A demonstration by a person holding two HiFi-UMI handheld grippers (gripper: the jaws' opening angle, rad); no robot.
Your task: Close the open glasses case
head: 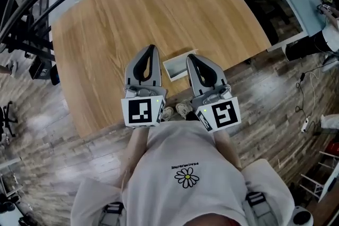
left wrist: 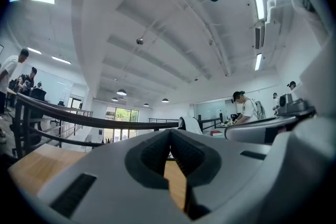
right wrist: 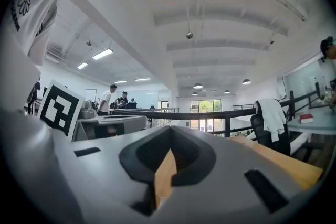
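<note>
The open glasses case (head: 177, 68) lies on the desk (head: 122, 13) between the two grippers, long axis crosswise to them, closer to the right gripper (head: 190, 57). The right gripper and the left gripper (head: 152, 48) both point level, jaws closed and empty.

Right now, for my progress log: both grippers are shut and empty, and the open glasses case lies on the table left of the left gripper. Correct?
Not quite. The head view shows the glasses case on the table between the left gripper and the right gripper, not left of the left one. The rest holds.
</note>
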